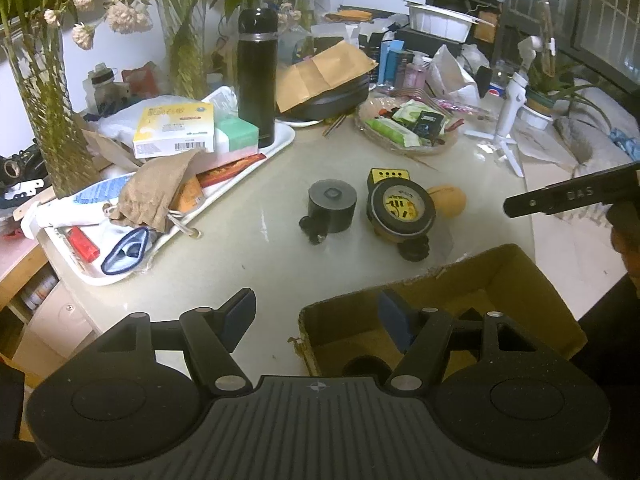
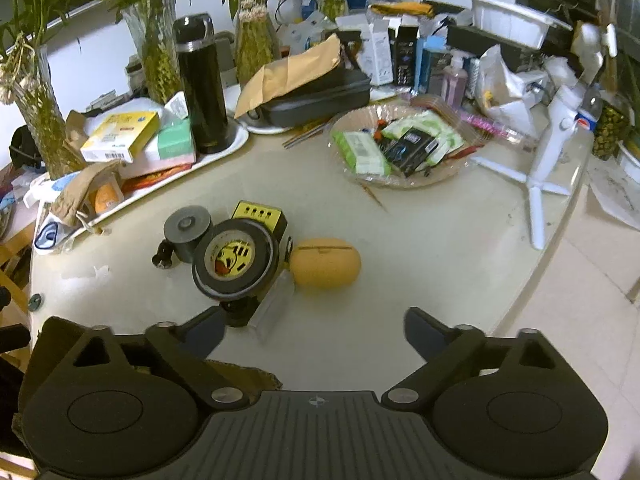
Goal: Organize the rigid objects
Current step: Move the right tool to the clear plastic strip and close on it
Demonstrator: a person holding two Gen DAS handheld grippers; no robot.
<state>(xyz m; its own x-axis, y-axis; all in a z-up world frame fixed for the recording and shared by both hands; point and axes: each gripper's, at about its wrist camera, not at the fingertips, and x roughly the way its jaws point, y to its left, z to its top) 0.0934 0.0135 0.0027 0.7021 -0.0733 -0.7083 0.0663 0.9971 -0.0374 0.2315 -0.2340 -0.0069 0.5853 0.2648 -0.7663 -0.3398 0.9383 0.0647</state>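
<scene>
- while poised above the pale table (image 2: 420, 240), left gripper (image 1: 318, 320) parted and empty, one finger over the edge of the cardboard box (image 1: 520, 280) at the near edge.
- right gripper (image 2: 314, 330) spread wide, nothing between its pads, aimed at the loose cluster mid-table; in the left view only one dark finger visible at the far right.
- left to right in that cluster: grey cylinder (image 2: 188, 232) with a small black knob beside it, black tape roll (image 2: 236, 260) propped on a yellow-and-black device (image 2: 260, 216), tan egg-shaped case (image 2: 325, 263) just beside.
- best taken singly, likely the case first: standing clear on its right side, straddled across its short width, squeezed gently against slipping.
- tape roll tilted and liable to roll if nudged; clear plastic piece (image 2: 276, 304) lying in the approach.
- crowded white tray (image 2: 236, 140), snack basket (image 2: 400, 184) and white tripod (image 2: 548, 152) ringing the work area, well apart from the cluster.
</scene>
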